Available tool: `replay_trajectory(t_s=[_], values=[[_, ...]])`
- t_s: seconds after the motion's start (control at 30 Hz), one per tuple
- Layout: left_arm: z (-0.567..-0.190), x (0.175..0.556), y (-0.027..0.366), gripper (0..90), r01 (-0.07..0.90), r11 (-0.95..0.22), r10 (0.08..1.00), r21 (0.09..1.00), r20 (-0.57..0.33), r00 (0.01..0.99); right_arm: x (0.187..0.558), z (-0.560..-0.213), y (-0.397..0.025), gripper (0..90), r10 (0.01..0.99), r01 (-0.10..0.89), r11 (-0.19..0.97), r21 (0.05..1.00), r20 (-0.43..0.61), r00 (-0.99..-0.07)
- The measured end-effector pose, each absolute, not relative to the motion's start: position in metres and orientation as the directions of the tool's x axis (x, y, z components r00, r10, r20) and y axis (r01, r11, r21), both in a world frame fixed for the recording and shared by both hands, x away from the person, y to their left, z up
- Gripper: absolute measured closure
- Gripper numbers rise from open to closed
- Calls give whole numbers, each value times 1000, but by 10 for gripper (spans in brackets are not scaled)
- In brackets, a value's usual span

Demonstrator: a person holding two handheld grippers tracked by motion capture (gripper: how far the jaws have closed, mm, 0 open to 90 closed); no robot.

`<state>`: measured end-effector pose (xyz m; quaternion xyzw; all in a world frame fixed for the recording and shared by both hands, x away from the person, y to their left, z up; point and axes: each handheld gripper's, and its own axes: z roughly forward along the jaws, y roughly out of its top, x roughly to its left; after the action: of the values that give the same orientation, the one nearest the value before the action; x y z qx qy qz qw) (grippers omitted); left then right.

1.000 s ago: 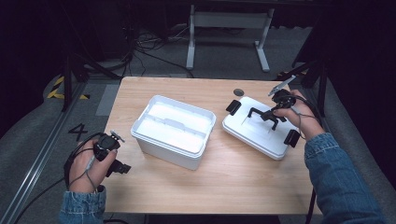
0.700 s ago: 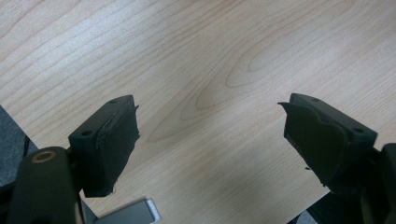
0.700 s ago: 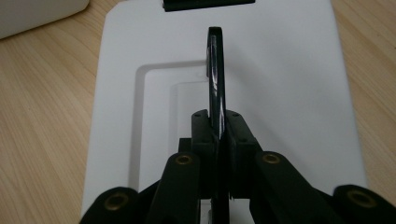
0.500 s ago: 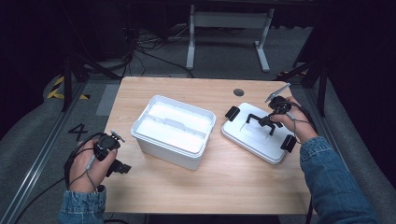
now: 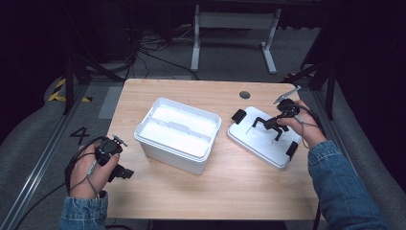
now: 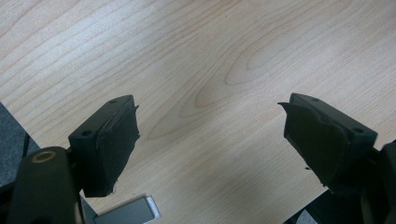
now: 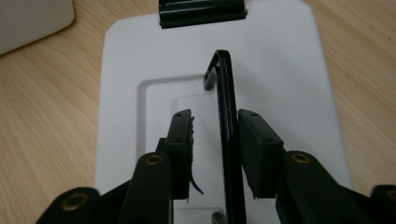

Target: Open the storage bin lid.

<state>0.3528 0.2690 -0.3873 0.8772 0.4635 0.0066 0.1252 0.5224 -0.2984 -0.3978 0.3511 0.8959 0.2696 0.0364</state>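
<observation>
1. Two white plastic pieces lie on the wooden table (image 5: 239, 187): an open box (image 5: 178, 134) near the middle and its lid (image 5: 262, 139) flat on the wood to the right, a strip of bare wood between them.
2. Black latches (image 5: 238, 115) sit at both short ends of the lid, and a black handle (image 7: 226, 126) stands up from its middle.
3. Right gripper (image 7: 215, 140): its jaws straddle the raised handle, set narrow. One pad lies against the handle while a slim gap shows on the other side.
4. Left gripper (image 6: 210, 135): held at the near left corner of the table, well apart from the box, jaws spread wide over bare wood with nothing between them.
5. A small dark round port (image 5: 244, 95) sits in the tabletop beyond the lid.
6. Past the far edge, cables (image 5: 158, 48) lie on the floor beside a white stand (image 5: 232, 21).
</observation>
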Motion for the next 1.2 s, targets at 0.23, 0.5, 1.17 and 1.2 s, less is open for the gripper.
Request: replay_trajectory(t_s=[0.23,0.5,1.17,1.2], values=[[-388,352,269,186,813,-539,816,222,-104,569,514,-380,-296,597,650,587,591,554,104,-753],[-388,351,271,186,814,-535,818,227,-104,566,485,-354,-281,575,591,508,616,602,73,-803],[-388,344,273,186,815,-533,817,228,-112,566,410,-348,-236,560,493,448,631,633,119,-862],[-388,344,273,186,816,-531,818,229,-111,564,405,-351,-233,559,491,446,634,631,117,-864]])
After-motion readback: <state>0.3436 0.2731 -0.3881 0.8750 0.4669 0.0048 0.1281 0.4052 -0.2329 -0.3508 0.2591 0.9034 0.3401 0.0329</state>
